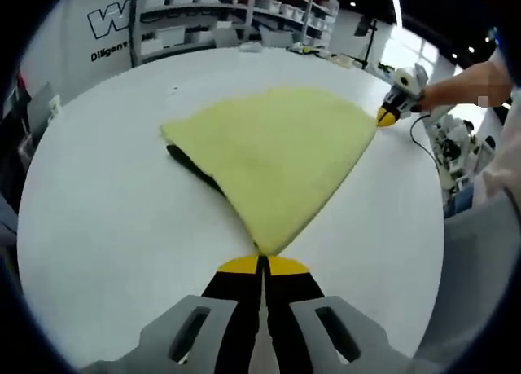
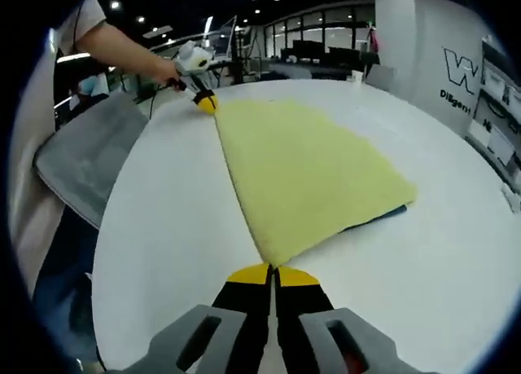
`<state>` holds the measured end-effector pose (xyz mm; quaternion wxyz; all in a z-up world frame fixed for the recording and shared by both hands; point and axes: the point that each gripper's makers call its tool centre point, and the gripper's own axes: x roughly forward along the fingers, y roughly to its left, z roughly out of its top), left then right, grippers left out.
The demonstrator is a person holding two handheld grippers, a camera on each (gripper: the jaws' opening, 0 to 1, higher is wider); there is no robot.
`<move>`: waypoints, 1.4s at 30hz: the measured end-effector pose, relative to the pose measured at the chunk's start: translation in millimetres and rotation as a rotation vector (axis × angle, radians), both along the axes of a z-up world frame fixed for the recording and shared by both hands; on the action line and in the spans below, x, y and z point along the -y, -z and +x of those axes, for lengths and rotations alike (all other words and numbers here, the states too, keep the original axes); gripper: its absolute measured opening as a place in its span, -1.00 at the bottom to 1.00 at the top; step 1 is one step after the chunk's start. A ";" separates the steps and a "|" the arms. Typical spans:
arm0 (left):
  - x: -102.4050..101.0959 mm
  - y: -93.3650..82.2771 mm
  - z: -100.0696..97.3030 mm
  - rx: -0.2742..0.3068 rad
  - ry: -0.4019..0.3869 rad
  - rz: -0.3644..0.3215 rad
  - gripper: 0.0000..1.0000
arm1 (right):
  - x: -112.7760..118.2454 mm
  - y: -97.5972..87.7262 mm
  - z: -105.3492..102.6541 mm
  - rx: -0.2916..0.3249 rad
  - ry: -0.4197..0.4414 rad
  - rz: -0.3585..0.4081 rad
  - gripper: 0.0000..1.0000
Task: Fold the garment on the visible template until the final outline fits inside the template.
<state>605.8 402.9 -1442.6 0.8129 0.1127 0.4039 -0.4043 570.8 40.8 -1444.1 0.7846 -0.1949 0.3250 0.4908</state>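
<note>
Left gripper view has my left gripper at six o'clock with its jaws pressed together on one corner of the yellow garment, which spreads away toward twelve o'clock across the white desk. At about two o'clock in that view my right gripper sits at the garment's far corner, its yellow tips touching the cloth edge, with my hand behind it. Right gripper view shows the mirror of this: the right gripper has its jaws closed on a corner of the garment, and the left gripper shows at eleven o'clock, at the other end of the same straight edge. A dark template peeks out from under the cloth at nine o'clock in the left gripper view, and as a thin dark strip at three o'clock in the right gripper view. I judge that I am mid-fold, holding one long edge taut between both grippers, with the garment lying partly doubled and wider than the template beneath. The next move calls for lifting both corners together, keeping the edge straight, carrying it over toward the opposite side, and laying it down so the outline sits within the dark shape.
</note>
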 end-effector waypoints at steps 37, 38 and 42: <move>-2.3 -31.3 4.2 0.119 -0.130 0.003 -0.56 | 4.9 -32.4 -2.5 0.049 0.163 0.036 -0.89; 2.0 -36.2 7.9 0.131 -0.137 -0.014 -0.56 | 1.2 -36.4 2.4 0.057 0.174 0.056 -0.89; 25.0 -44.6 20.2 0.162 -0.139 -0.057 -0.39 | -12.2 -43.0 20.3 0.078 0.215 0.109 -0.81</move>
